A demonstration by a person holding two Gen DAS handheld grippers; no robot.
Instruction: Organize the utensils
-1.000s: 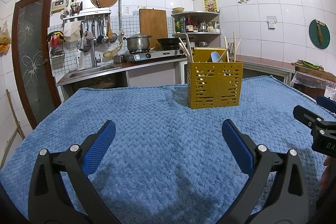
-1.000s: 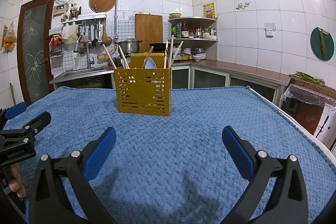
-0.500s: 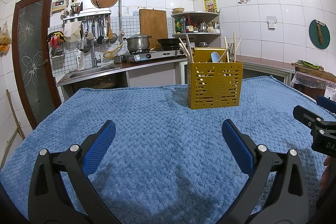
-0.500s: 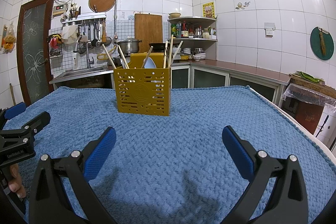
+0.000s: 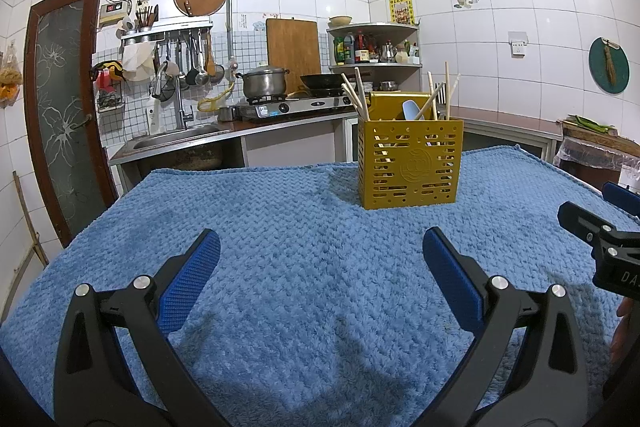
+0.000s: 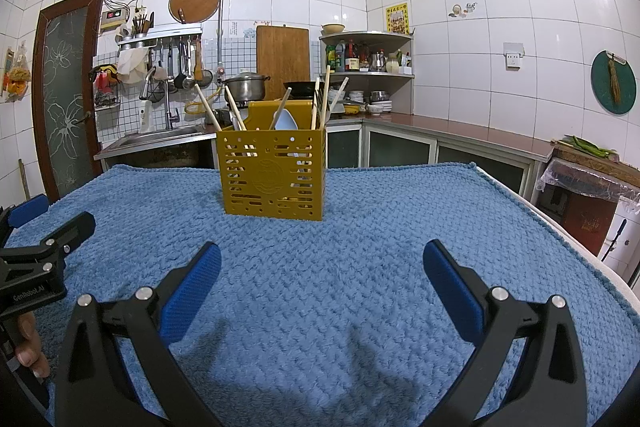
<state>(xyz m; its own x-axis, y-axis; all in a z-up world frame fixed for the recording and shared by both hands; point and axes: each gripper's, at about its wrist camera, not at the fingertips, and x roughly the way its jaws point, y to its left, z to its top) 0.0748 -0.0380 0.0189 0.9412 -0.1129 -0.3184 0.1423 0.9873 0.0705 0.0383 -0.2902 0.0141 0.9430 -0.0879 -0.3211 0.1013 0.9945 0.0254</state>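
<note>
A yellow perforated utensil holder (image 5: 410,165) stands upright on the blue towel-covered table (image 5: 280,227); it also shows in the right wrist view (image 6: 272,175). It holds several wooden chopsticks (image 5: 358,95) and a pale blue spoon (image 5: 412,110). My left gripper (image 5: 320,275) is open and empty, low over the towel, short of the holder. My right gripper (image 6: 320,277) is open and empty too, facing the holder. Each gripper shows at the edge of the other's view.
The table's right edge (image 6: 560,223) drops off beside a plastic-covered box (image 6: 588,187). Behind the table are a sink counter (image 5: 180,139), a stove with a pot (image 5: 264,83) and a corner shelf (image 5: 372,47).
</note>
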